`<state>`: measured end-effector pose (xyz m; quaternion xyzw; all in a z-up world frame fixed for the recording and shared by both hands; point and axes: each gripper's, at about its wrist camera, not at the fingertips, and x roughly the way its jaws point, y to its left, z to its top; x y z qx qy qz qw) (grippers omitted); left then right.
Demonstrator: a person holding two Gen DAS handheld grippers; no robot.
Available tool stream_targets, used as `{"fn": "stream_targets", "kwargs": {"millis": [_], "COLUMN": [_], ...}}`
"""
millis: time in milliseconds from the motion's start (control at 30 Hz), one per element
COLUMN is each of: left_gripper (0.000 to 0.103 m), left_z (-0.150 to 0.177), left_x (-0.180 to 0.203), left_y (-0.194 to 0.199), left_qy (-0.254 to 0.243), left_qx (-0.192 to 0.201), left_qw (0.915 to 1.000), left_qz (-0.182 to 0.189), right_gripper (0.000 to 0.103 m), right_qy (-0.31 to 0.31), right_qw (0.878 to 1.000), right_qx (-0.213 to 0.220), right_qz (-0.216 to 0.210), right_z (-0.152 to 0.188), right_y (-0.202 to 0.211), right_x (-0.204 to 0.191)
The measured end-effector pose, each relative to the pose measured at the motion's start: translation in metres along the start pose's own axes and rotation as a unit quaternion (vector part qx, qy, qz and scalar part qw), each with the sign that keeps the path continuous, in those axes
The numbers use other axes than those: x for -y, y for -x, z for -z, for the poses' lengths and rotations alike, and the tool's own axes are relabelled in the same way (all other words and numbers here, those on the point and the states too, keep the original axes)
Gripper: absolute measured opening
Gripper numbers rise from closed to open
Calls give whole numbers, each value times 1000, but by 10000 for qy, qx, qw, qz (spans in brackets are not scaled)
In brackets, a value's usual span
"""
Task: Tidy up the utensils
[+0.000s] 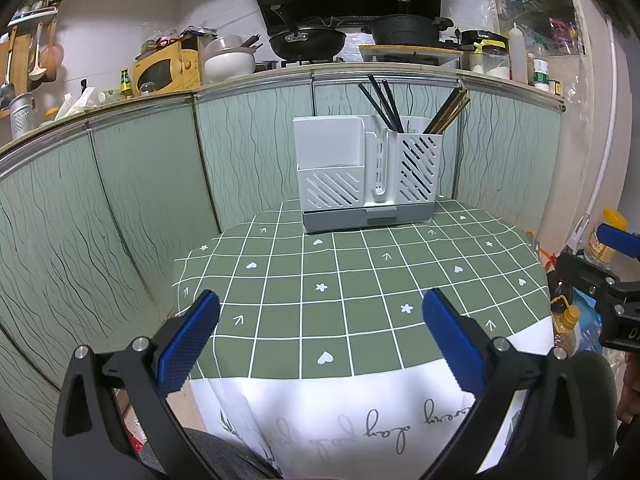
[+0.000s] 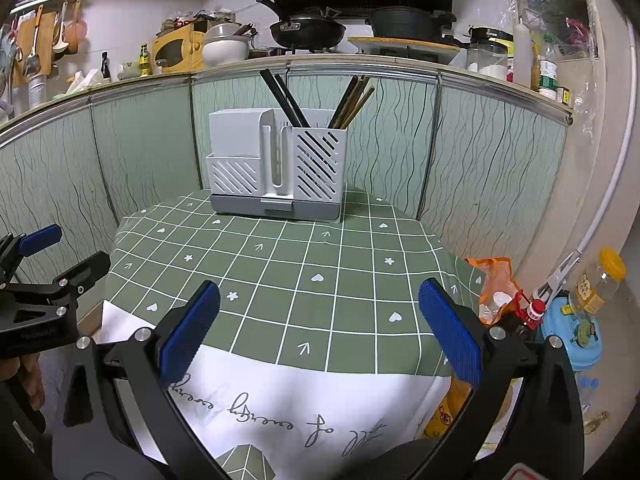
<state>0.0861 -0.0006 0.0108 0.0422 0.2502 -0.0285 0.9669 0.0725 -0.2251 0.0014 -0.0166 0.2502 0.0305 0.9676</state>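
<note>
A white slotted utensil holder [image 1: 366, 174] [image 2: 276, 168] on a grey base stands at the far edge of the table. Black chopsticks [image 1: 380, 102] [image 2: 284, 98] and brown wooden chopsticks [image 1: 448, 110] [image 2: 354, 100] lean upright in its tall right compartment. Its low left compartment shows nothing inside. My left gripper [image 1: 320, 332] is open over the near edge of the table with nothing between its blue pads. My right gripper [image 2: 318, 326] is likewise open and holds nothing. Each gripper shows at the other view's edge, the right gripper [image 1: 612, 264] and the left gripper [image 2: 36, 264].
A green checked tablecloth [image 1: 340, 280] [image 2: 280, 264] covers the small table, with a white lettered border hanging at the front. Green cabinet doors [image 1: 120, 200] stand behind and to the left. Bottles and an orange bag [image 2: 496, 284] crowd the floor at the right, by a yellow-capped jar [image 2: 600, 280].
</note>
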Motion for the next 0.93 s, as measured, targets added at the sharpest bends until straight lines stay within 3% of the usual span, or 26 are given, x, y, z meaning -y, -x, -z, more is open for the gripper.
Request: {"fn": "stream_targets", "kwargs": {"millis": [933], "left_gripper": [98], "left_z": [-1], "left_x": [5], "left_y": [-1], "left_qy": [3], "left_qx": [-100], "left_qw": [9999], "left_qz": [76], "right_gripper": [96], "right_qy": [-18], "right_qw": [10000], "right_qx": [-50], "right_qz": [-24], "right_z": [1], "right_y": [-2], "right_x": [-2]}}
